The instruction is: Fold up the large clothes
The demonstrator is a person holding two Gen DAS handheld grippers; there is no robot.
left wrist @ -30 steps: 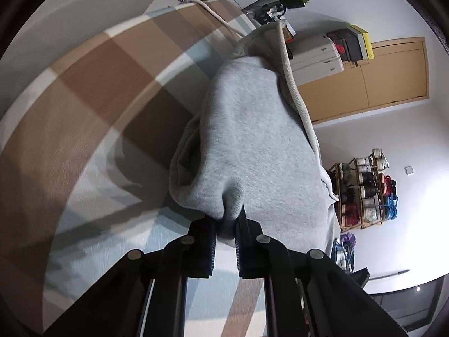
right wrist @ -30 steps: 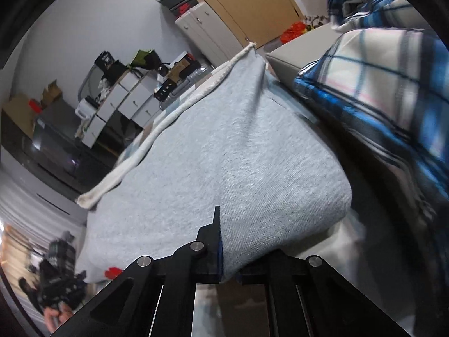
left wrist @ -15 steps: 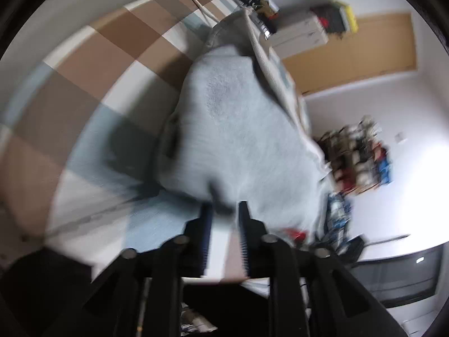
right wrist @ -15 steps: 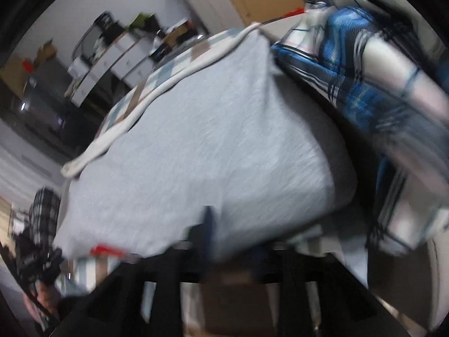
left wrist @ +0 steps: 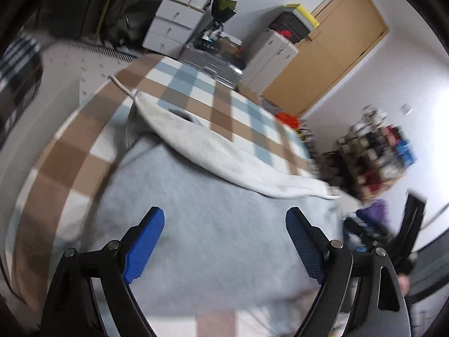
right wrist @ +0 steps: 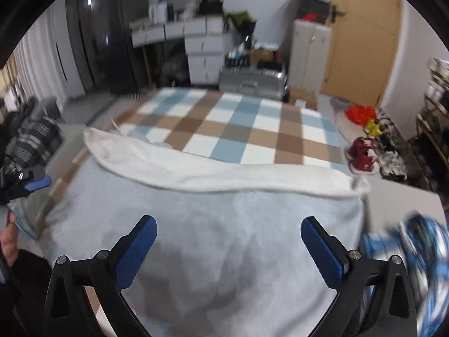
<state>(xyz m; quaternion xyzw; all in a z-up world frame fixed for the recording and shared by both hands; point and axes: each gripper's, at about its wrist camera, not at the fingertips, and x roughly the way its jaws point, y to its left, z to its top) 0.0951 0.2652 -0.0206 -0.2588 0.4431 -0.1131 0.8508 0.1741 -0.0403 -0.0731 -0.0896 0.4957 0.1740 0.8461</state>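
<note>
1. The grey garment (right wrist: 213,241) lies folded on the checked bed cover (right wrist: 238,129). It fills the lower middle of both wrist views, with its white ribbed band (right wrist: 213,177) running along the far edge.

2. The right hand-held gripper (right wrist: 228,231) hangs over the near part of the garment. Its jaws are opening and already stand very wide, with nothing between the blue pads (right wrist: 134,250); the cloth lies below them, not pinched.

3. The left hand-held gripper (left wrist: 224,223) is likewise above the grey cloth, jaws opening wide and empty. In the right wrist view it shows as a small blue tip at the left edge of the frame, beside the garment's left end.

4. The key relation: the garment's long axis runs left to right across the right wrist view, parallel to the white band. Each gripper looks down and forward across that axis, one towards each end.

5. Neither hand is clearly nearer. The right sits over the middle to right part, and the left is by the left end.

6. As a judgement, a further fold would need both grippers to take the near edge or the two ends. The frames are too blurred to show that edge sharply.

7. A blue plaid cloth (right wrist: 415,252) lies just beside the garment's right end, at the lower right of the frame, and could be caught by mistake.
</note>
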